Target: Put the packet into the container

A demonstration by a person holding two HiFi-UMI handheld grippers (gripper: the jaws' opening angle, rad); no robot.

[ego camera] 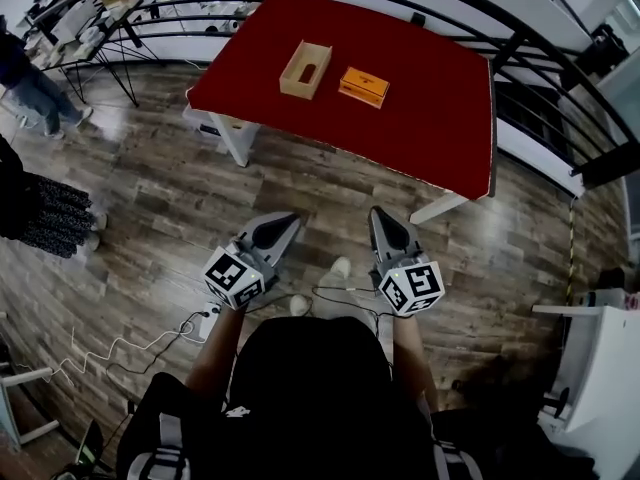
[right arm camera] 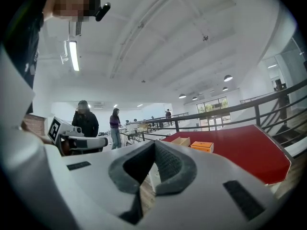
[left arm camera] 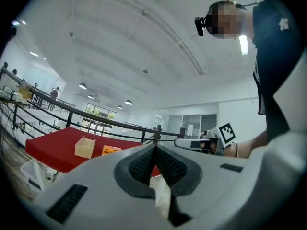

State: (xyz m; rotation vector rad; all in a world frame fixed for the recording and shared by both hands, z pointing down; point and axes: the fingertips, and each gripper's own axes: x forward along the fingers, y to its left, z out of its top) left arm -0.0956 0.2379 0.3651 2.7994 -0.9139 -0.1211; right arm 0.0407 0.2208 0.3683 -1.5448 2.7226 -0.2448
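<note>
No words, brand names or numbers can be read anywhere. A faint dark print is seen on the top of the flat orange packet point(ego camera: 363, 86) lying on the red desk point(ego camera: 440, 118), but it is too small to be made out. Black-and-white square markers are carried on the left white cube point(ego camera: 234, 278) of the left gripper point(ego camera: 291, 219) and on the right white cube point(ego camera: 412, 286) of the right gripper point(ego camera: 379, 212); these are coded patterns, not letters. A small white mark is shown on the person's dark shirt point(left arm camera: 283, 23), and it cannot be read.
</note>
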